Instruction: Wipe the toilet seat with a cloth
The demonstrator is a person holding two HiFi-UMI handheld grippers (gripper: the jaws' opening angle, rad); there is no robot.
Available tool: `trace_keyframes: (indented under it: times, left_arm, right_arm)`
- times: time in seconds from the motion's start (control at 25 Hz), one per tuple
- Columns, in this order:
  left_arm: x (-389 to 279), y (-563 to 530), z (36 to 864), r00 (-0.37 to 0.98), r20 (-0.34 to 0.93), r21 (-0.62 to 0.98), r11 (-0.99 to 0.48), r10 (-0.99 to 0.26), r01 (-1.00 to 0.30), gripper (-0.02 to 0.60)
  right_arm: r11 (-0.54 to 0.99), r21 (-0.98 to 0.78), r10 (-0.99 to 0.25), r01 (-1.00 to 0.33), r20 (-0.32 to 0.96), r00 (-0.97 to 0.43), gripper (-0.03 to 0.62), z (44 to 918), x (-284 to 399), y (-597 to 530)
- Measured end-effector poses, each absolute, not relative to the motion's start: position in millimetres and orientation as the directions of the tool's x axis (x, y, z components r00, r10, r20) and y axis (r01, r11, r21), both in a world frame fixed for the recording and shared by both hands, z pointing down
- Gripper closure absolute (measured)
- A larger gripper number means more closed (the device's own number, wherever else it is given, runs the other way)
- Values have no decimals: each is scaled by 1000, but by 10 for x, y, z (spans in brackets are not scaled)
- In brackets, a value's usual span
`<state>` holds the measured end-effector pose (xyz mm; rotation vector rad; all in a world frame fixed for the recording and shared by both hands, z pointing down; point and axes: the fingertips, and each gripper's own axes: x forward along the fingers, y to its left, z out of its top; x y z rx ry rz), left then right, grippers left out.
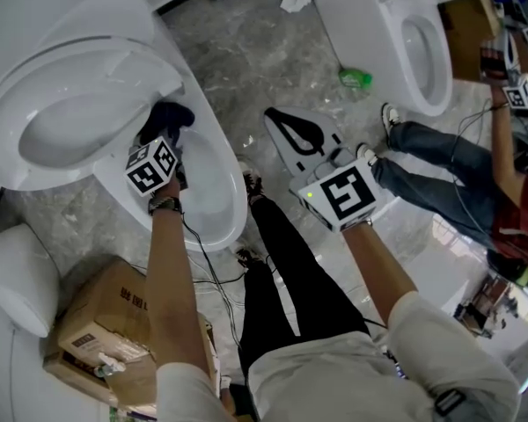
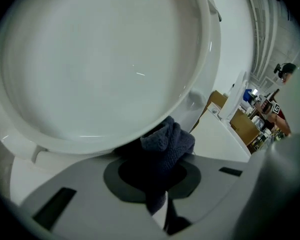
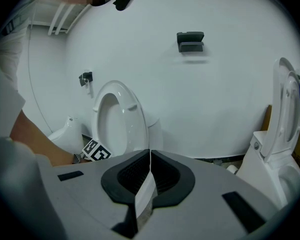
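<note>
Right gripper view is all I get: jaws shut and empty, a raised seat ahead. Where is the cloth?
Observer: The dark cloth is in the left gripper, whose jaws are shut on it.
Operator: Is it on the seat?
Observer: It is bunched against the lower edge of the raised toilet seat, just above the bowl.
Operator: And where does my right one sit relative to the toilet?
Observer: In the head view the right gripper hangs over the floor beside the bowl, touching nothing.
</note>
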<state>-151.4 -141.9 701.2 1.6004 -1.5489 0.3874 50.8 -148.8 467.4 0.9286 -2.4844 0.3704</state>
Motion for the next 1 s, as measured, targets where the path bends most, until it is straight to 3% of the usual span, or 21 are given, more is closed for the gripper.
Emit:
trace_keyframes:
  times: [0.52,0.8,1.0]
  left_arm:
    - [-1831,-1110,7065,90,811,204,134,-578,-970,546]
    - [-2358,-698,6992,-108,863,-16,188,-493,-982,546]
    - [-2588,-585,6846,-213,829,-148,164,-517,-975,546]
  right_arm:
    - [784,-69,-511,-617,491,-705,565,4477,163,-1520]
    - [792,-63,-498,-608,510,-702,565,4418,36,-1585]
    - [806,-62,-485,-588,501,-717,565,4323,-68,-1651]
